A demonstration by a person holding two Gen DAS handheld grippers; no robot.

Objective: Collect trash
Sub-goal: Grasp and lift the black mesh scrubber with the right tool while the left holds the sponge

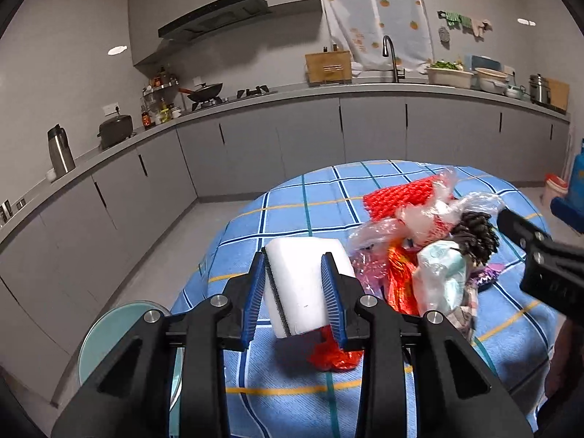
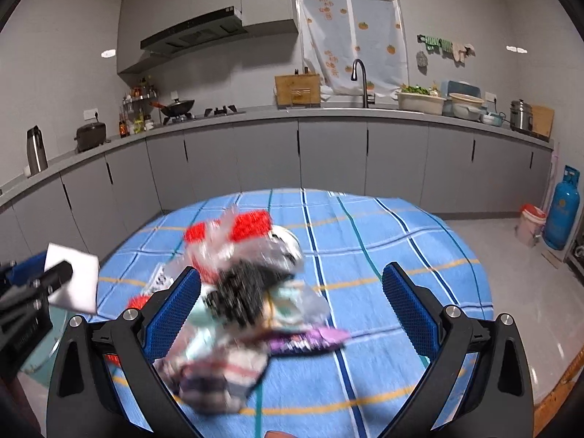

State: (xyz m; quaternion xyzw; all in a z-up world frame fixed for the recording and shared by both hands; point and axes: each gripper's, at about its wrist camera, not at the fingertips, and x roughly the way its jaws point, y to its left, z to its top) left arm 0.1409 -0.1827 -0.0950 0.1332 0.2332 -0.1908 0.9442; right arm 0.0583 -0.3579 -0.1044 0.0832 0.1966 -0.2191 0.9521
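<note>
Between the left gripper's [image 1: 296, 294] blue pads a white foam block [image 1: 304, 284] sits pinched, lifted for binning. At three o'clock lies the wrapper pile [image 1: 430, 252]; the right gripper [image 2: 292, 304], jaws spread, straddles it ungrasped

A home kitchen: range hood [image 2: 191, 34], wok [image 2: 177, 106], sink faucet [image 2: 359, 80].

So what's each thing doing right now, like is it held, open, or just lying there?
Left gripper: shut on the white foam block.
White foam block: held up above the table.
Right gripper: open, holding nothing.
Trash pile: loose heap lying on the tablecloth, blurred in the right wrist view.
Red scrap: lying on the tablecloth under the block.
Tablecloth: spread over the table.
</note>
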